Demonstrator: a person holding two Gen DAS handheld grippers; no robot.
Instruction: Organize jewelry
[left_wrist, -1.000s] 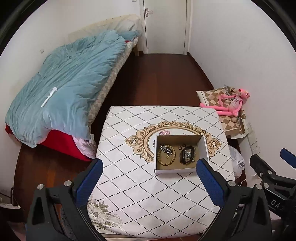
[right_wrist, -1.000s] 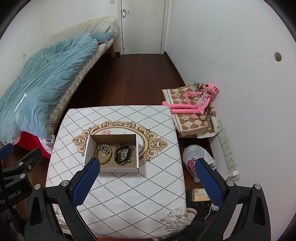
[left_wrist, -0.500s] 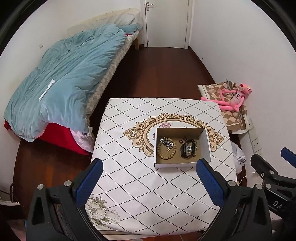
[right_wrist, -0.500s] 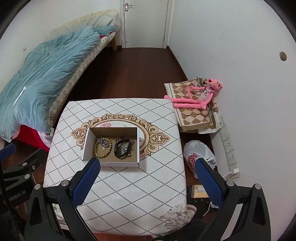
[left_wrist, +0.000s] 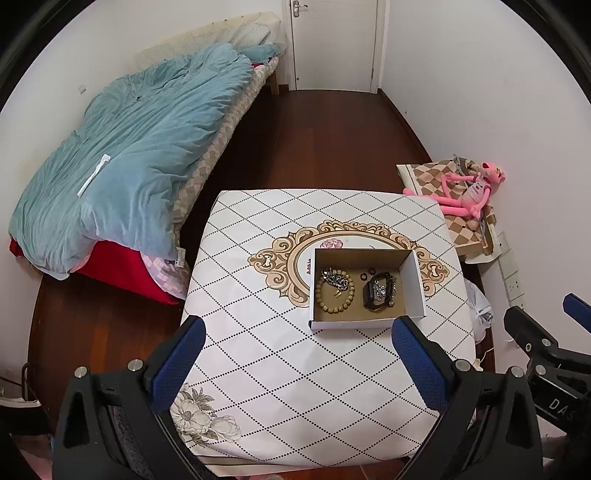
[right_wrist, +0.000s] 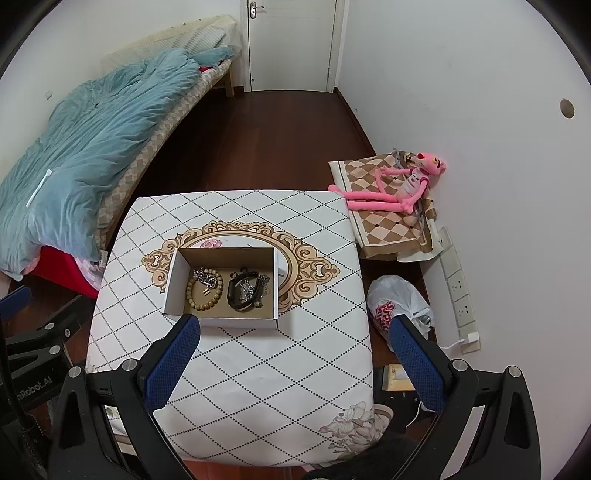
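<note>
Jewelry lies gathered in the open cardboard box (left_wrist: 365, 288) at the middle of the tabletop (left_wrist: 295, 369). Left tongs (left_wrist: 291, 360) and right tongs (right_wrist: 291, 358) both hang spread wide and empty, above the near edge. A beaded bracelet (left_wrist: 334, 295) sits left, a black band (left_wrist: 376, 295) right. That fits either jewelry already stored or awaiting sorting.
</note>
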